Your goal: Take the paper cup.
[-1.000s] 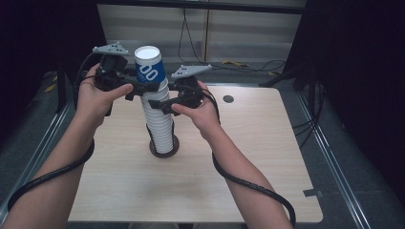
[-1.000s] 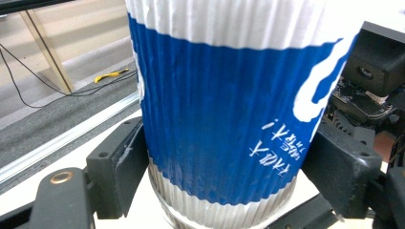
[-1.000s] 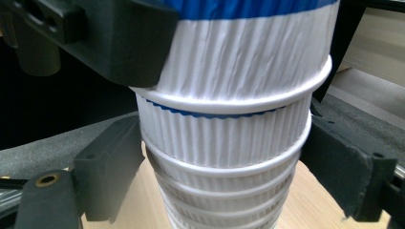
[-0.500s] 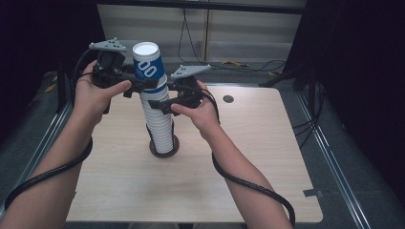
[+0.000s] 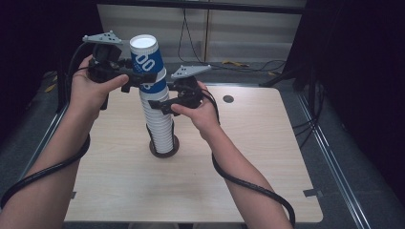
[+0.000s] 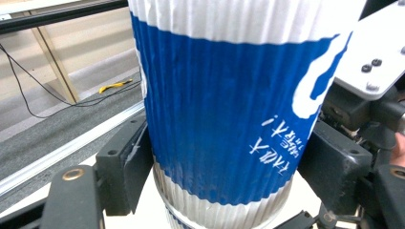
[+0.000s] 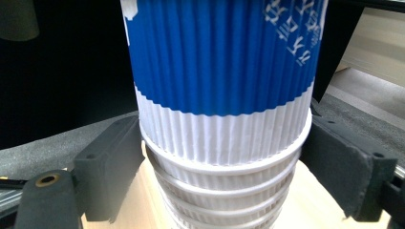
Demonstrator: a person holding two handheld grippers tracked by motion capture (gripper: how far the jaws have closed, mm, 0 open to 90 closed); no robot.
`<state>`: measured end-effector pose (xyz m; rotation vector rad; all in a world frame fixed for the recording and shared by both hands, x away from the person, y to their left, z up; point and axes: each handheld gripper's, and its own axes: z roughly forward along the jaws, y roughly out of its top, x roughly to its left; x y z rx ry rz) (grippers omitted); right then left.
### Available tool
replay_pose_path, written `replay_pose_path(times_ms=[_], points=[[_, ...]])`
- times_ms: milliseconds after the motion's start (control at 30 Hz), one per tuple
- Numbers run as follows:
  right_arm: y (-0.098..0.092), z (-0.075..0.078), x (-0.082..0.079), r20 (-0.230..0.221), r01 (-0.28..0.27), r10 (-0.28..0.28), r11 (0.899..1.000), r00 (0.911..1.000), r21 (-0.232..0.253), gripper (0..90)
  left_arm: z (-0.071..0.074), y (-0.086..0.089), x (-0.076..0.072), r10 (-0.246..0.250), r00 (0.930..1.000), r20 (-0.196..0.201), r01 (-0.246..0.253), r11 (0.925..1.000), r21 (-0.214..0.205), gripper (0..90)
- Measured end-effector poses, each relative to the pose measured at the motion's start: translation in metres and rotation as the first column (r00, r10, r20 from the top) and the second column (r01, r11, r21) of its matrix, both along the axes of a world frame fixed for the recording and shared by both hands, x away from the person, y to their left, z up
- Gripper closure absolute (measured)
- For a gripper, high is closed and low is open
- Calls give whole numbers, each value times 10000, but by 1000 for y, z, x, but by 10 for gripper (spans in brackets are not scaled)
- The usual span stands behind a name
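Top cup (image 5: 145, 62) now higher off stack (image 5: 160, 126), left hand-held gripper (image 5: 136, 78) just clamped onto it, right hand-held gripper (image 5: 160, 106) clasping stack.

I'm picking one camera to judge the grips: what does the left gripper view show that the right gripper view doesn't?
Left gripper view alone: the left hand-held gripper clamped on the top cup at its blue band, and a yellow object on the floor. Right gripper view alone: the right hand-held gripper pressed on the stack of cups lower down, at the white rims. Both: the blue cup.
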<state>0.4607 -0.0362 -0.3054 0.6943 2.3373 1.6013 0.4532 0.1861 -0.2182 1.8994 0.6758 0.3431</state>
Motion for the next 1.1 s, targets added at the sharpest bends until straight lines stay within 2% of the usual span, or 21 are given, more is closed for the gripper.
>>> replay_pose_path(times_ms=[133, 400, 600, 767, 900, 1000, 1100], points=[[0, 0, 0, 16, 0, 0, 10000, 10000, -10, 142, 3, 0, -1, 52, 10000, 44, -52, 9999, 90, 249], [0, 0, 0, 15, 13, -13, 10000, 10000, -10, 141, 8, 2, -3, 114, 9999, -94, -115, 9999, -18, 249], [1, 0, -1, -10, 83, -83, 10000, 10000, 44, 141, 14, 3, -5, 157, 9999, 50, -156, 9999, -55, 249], [0, 1, -2, -43, 74, -75, 10000, 10000, -18, 141, 17, 2, -6, 113, 9999, 93, -113, 9999, 92, 249], [0, 1, -2, -31, 78, -79, 10000, 10000, -42, 141, 19, 2, -8, 131, 9998, 179, -131, 9999, -13, 249], [-1, 0, -2, 5, 53, -53, 10000, 10000, -34, 141, 20, 2, -10, 129, 9996, 255, -132, 9999, 109, 249], [-1, 0, -3, 4, 53, -53, 10000, 10000, -16, 141, 22, 3, -9, 105, 9998, 181, -104, 9999, -106, 249]])
